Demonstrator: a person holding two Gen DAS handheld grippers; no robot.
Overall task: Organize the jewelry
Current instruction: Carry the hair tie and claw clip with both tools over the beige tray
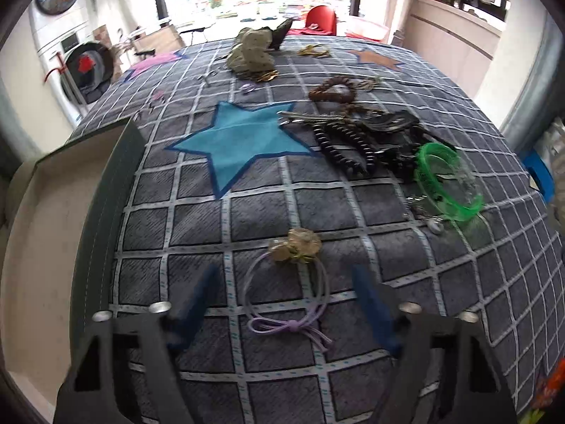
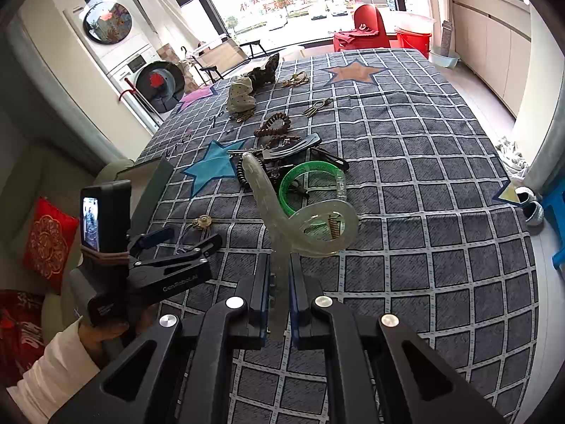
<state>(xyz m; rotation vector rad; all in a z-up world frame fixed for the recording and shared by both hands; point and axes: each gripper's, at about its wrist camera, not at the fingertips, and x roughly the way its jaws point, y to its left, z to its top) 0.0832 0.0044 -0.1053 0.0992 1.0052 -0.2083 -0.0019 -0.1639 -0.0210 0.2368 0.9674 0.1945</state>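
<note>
Jewelry lies scattered across the checked grey cloth (image 1: 268, 219) covering the desk, and we see most of it from both wrist views. Our left claw (image 1: 286, 300) hangs just above the cloth with its blue fingers (image 1: 197, 296) spread wide; between them lies a lilac hair tie (image 1: 282, 293) with a gold flower ornament at its far end, and neither finger touches it. Left of that claw stands the open box (image 1: 53, 219), with a pale lining and a dark grey wall, at the desk's left edge. Our right claw (image 2: 280, 300) is pressed together on the stem of a translucent glittery clip (image 2: 307, 226), whose curled loop rises beyond the fingertips with a small gold spring inside it. Just beyond the loop, on the cloth, lies a green bangle (image 2: 307, 183), seen at the right in the left wrist view. Farther back sits a tangle of dark pieces, with a black spiral hair tie (image 1: 339, 148) and a brown bead bracelet (image 1: 333, 92) beyond it. Near the far edge we see an olive spotted scrunchie (image 1: 250, 54). A blue star patch (image 1: 240, 145) marks the cloth between the box and the dark tangle. From the right wrist view the left claw shows at the near left, close beside the box.
</note>
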